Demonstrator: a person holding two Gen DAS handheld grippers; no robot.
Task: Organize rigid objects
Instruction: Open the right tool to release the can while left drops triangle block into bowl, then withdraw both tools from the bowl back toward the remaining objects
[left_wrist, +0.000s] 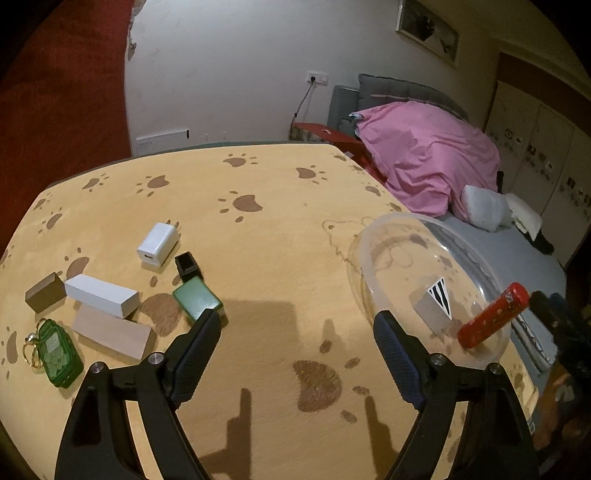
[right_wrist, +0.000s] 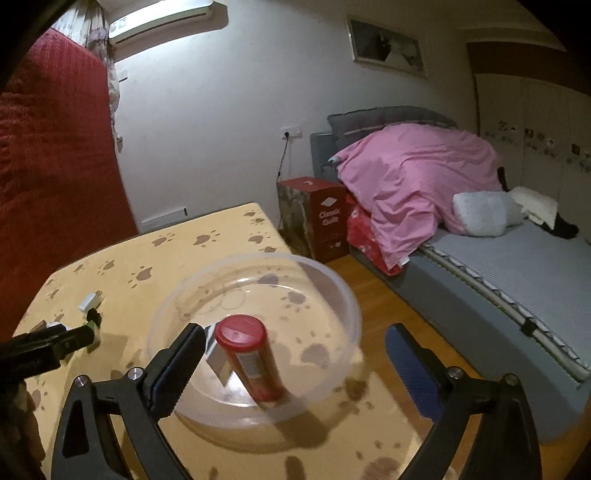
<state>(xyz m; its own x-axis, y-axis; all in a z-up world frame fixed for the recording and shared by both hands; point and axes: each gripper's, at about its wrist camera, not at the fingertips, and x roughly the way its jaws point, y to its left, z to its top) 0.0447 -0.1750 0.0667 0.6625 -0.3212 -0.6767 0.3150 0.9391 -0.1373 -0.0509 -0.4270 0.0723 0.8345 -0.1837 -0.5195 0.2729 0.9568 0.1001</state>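
Red cylinder and grey card seen inside clear bowl, collected there. Right gripper spread, empty, above bowl. Left gripper spread, empty; green case left of bowl, unsorted.

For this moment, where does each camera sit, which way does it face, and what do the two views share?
Left wrist: rides the left tool, looks down across the table at small boxes, a green case and the bowl; its own open fingers show.
Right wrist: rides the right tool, faces the bowl with the red tube inside and the bed; its open fingers and the left tool show.
Shared: table, bowl, red tube, bed.
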